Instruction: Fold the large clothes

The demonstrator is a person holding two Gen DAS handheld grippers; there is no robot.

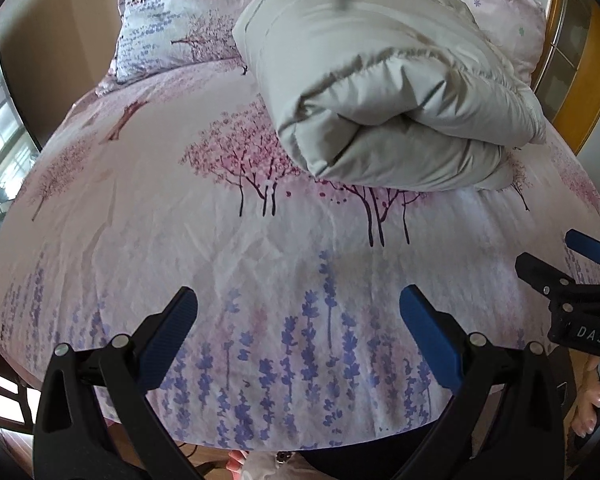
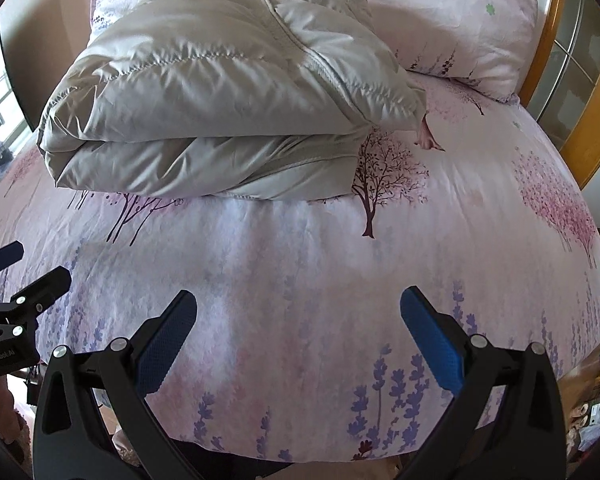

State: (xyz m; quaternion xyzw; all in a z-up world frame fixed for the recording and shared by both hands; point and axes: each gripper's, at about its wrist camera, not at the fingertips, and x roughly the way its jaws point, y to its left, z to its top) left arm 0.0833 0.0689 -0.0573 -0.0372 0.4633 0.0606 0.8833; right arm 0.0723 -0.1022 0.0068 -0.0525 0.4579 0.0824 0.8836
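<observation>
We held the left gripper [image 1: 298, 312] and the right gripper [image 2: 298, 312] spread wide and grasping nothing, both above the near part of the floral bedsheet [image 1: 180, 220]. The grey padded jacket [image 2: 204, 92] lay folded in 2 thick layers farther up the bed, just before the pillows [image 2: 460, 20].

Bed sheet [image 1: 260, 264], pink trees and purple lavender print. Matching pillows: one [image 1: 168, 12] far left, one [image 2: 460, 20] far right. Wooden frame [image 2: 592, 128] beyond.
</observation>
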